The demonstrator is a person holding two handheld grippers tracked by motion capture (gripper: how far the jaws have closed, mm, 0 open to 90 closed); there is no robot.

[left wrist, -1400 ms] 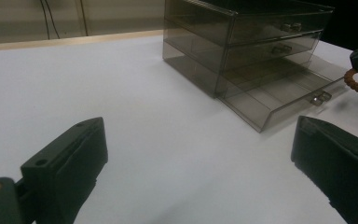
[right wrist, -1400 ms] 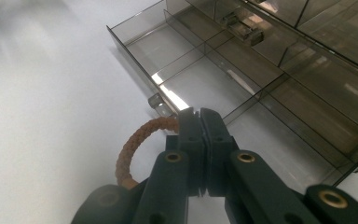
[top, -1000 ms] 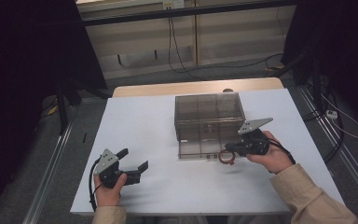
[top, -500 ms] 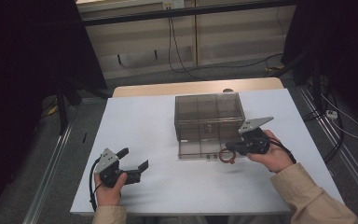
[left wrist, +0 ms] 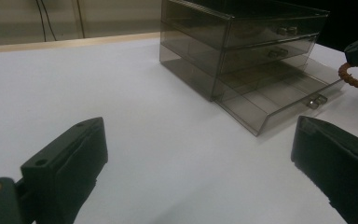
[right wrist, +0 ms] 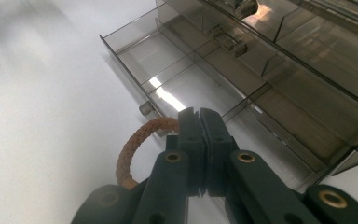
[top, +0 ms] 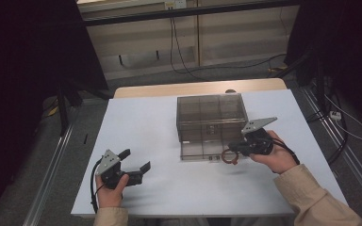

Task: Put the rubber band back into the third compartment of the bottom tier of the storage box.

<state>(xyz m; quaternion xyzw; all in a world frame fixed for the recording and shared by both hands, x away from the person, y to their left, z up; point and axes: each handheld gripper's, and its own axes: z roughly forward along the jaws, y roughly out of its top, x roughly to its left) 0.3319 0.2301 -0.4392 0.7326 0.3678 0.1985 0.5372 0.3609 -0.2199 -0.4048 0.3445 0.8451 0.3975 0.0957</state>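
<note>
We have the braided ring [right wrist: 131,145] pinched in the right gripper [right wrist: 200,122] just off the open bottom drawer [top: 199,150] near the desk's right edge, drop-in still pending; left gripper [top: 131,162] spread, idle.

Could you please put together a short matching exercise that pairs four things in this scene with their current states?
Things:
1. left gripper
2. right gripper
3. bottom drawer of the smoked plastic drawer box
4. braided brown ring

States:
A. pulled out, compartments visible
B. jaws wide apart, nothing between them
C. pinched at its edge, hanging in front of the drawer
D. jaws closed together on something thin

Pairs: 1-B, 2-D, 3-A, 4-C
</note>
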